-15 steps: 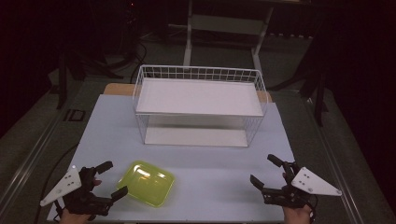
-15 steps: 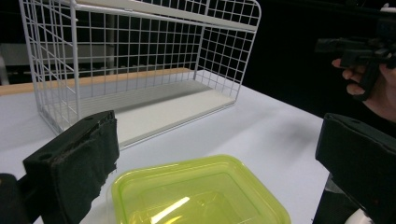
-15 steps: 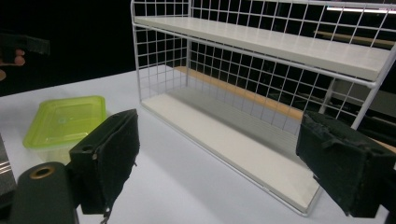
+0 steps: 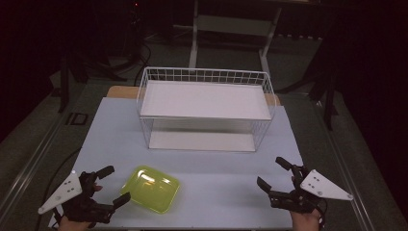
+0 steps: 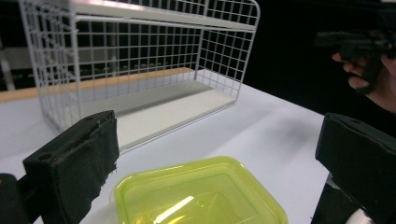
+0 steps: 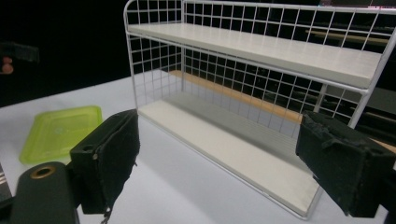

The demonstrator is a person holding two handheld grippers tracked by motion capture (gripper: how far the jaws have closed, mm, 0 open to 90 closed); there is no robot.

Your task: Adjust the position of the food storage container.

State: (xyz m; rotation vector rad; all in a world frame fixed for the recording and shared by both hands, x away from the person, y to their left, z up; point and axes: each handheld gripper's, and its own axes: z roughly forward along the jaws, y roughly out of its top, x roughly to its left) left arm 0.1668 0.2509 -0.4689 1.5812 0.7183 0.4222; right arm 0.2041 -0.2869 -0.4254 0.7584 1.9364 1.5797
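- Plainly, the yellow-green lid [image 4: 150, 188] lies flat on the bench [image 4: 216, 163], just beside the left hand-held gripper [image 4: 111, 185] and to its right, well apart from the right hand-held gripper [image 4: 274, 174].
- Its long axis runs slantwise across the near edge.
- Both sets of jaws stand spread, holding nothing.
- The lid looks translucent, glossy, shallow, with rounded corners; the wire shelf rack [image 4: 206, 111] stands behind.

Both hands sit low at the near edge. The left black two-jaw gripper [image 4: 111, 185] is held with its jaws spread wide, and the right black two-jaw gripper [image 4: 273, 172] likewise (each gripping nothing), both angled inward.
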